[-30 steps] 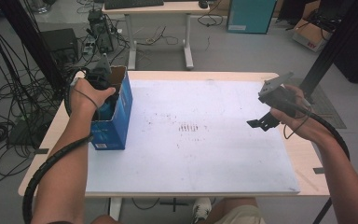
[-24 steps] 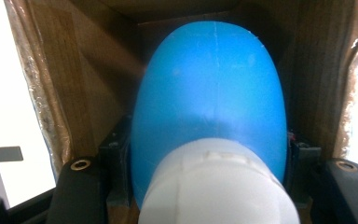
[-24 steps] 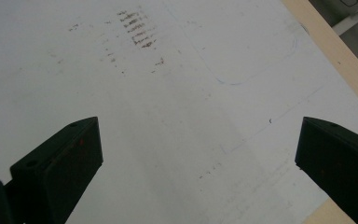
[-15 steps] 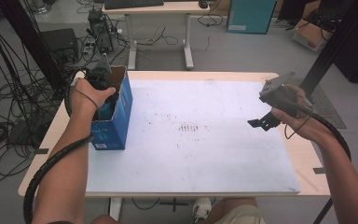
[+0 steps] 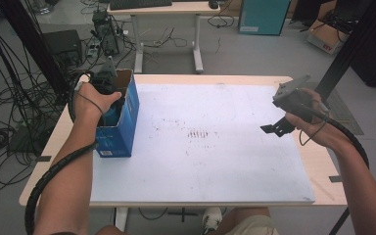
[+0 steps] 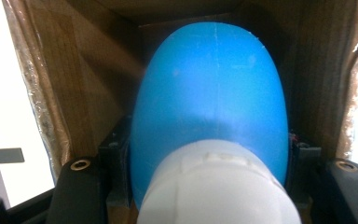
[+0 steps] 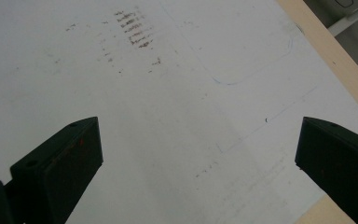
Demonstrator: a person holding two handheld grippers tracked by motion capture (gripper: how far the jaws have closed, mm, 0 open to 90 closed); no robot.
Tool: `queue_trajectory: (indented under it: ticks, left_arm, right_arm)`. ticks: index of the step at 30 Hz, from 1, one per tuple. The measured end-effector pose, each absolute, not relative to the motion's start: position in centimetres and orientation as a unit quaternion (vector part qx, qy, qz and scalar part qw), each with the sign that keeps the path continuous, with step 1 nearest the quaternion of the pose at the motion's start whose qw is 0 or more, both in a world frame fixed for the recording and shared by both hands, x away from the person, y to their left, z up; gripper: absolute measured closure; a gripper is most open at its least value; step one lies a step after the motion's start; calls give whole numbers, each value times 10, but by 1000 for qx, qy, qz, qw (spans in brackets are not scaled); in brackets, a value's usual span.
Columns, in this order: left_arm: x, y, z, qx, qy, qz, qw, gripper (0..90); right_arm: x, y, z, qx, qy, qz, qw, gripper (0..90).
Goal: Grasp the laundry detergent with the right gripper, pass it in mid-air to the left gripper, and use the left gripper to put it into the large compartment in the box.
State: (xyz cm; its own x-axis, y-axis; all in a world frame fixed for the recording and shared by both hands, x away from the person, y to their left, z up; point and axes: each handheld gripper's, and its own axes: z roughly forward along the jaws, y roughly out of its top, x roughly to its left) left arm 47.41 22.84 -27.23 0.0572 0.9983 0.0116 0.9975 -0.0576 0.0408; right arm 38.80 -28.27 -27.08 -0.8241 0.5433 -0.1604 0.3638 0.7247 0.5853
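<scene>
A blue cardboard box (image 5: pixel 123 129) stands open-topped on the table's left side. My left gripper (image 5: pixel 111 100) reaches down into it from above. In the left gripper view the box's brown inner walls (image 6: pixel 88 79) surround a rounded blue bottle-like object (image 6: pixel 214 93) with a white end (image 6: pixel 214 186). My left gripper (image 6: pixel 209 156) is shut on that object, one black jaw against each of its sides. My right gripper (image 5: pixel 275 128) hovers over the right part of the white sheet (image 5: pixel 210 137). In its own view the right gripper (image 7: pixel 198 137) stands open with nothing between its jaws.
The white sheet (image 7: pixel 168 84) covers most of the wooden table (image 5: pixel 318 161) and bears faint brown smudges (image 5: pixel 198 133). Cables (image 5: pixel 10 83) and equipment lie on the floor to the left. Another desk (image 5: pixel 166 10) stands behind the table.
</scene>
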Motion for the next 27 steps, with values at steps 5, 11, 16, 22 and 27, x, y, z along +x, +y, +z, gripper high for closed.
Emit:
queue_trajectory:
  ticks: [5,11,16,22,27]
  left_arm:
    - [474,229,-273,727,686,18,12,367]
    - [473,228,-273,726,687,21,15,367]
    - [473,228,-273,727,687,21,15,367]
    - [473,228,-273,727,687,21,15,367]
    - [473,228,-273,726,687,21,16,366]
  right_arm:
    - [388,-284,-270,245,916,274,164,5]
    - [388,-283,-268,245,915,274,165,4]
    - [388,-283,-267,242,916,273,165,5]
    - [388,-283,-266,244,915,274,166,4]
    - [388,-284,-265,242,918,268,167,4]
